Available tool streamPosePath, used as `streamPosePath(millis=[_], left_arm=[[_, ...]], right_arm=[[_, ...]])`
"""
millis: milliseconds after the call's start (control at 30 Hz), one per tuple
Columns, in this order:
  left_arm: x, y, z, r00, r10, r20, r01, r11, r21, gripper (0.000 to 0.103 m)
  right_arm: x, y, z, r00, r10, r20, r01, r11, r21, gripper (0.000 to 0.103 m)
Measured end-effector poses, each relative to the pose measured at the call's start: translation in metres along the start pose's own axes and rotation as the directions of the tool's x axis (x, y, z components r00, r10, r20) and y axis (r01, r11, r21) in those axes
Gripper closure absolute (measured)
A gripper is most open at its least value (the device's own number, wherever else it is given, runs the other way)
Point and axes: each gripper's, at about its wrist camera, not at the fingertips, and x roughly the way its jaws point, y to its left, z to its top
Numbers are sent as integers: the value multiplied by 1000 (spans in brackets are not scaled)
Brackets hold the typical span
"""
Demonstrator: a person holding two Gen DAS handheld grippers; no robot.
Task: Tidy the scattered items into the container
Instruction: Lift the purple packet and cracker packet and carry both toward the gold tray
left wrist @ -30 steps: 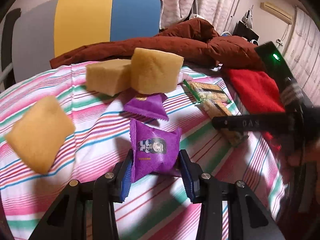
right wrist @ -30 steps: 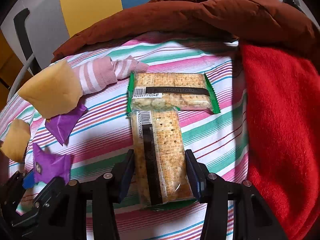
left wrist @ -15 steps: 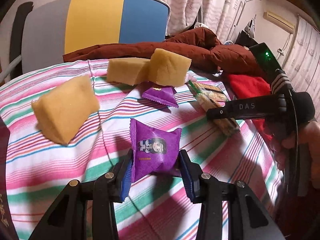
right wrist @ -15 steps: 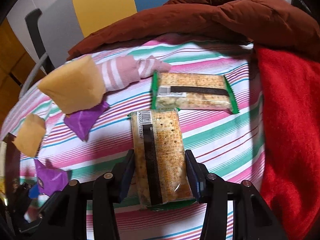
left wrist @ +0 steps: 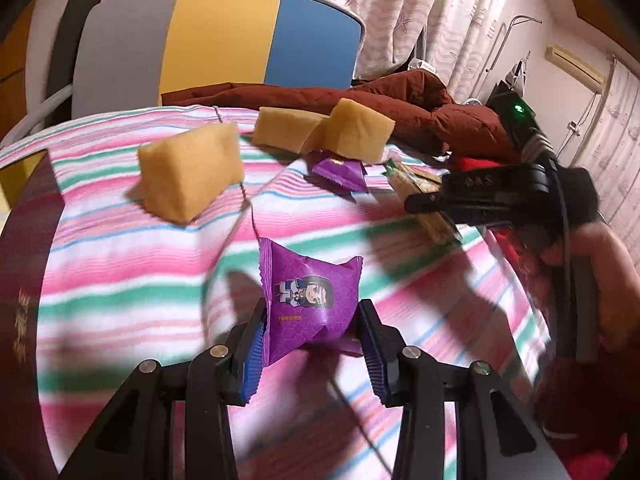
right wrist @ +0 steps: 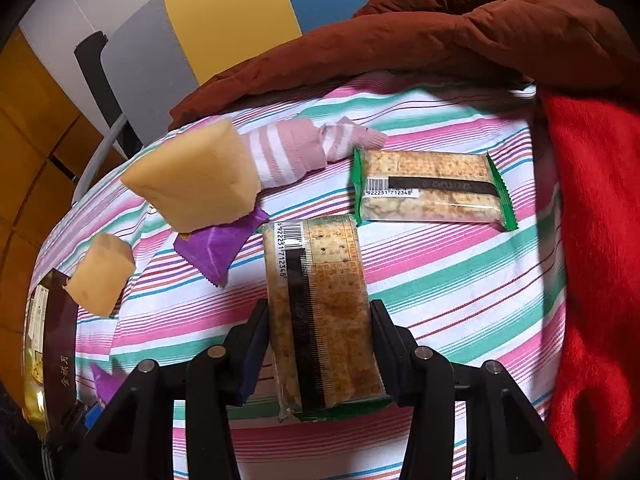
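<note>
- The left wrist view sits just behind the left hand-held gripper (left wrist: pixel 312 344) and looks forward and moderately down across the striped cloth (left wrist: pixel 120 264), taking in the chair back (left wrist: pixel 224 36) and curtains (left wrist: pixel 420 12) beyond.
- The right wrist view sits just behind the right hand-held gripper (right wrist: pixel 320 344) and tilts more steeply down, close over the cloth (right wrist: pixel 460 280).
- Both views share the yellow sponge blocks (left wrist: pixel 190 174) (right wrist: pixel 192 178), the loose purple packet (left wrist: pixel 340 172) (right wrist: pixel 218 246), the cracker packs (left wrist: pixel 424 196) (right wrist: pixel 320 320) and the brown jacket (left wrist: pixel 400 100) (right wrist: pixel 440 32).
- The left view shows the right hand-held gripper (left wrist: pixel 480 192) from its side, at the right edge.
</note>
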Motion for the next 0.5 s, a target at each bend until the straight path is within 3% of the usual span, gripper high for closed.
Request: streamPosePath(millis=[233, 500], left_arm=[[-25, 6, -17, 999, -36, -8, 35, 998, -43, 60], [-59, 10, -11, 997, -55, 57, 57, 997, -43, 61]], right_arm=[[2, 2, 3, 1000, 0, 17, 0, 1000, -9, 54], [-27, 2, 5, 987, 8, 161, -8, 1000, -6, 54]])
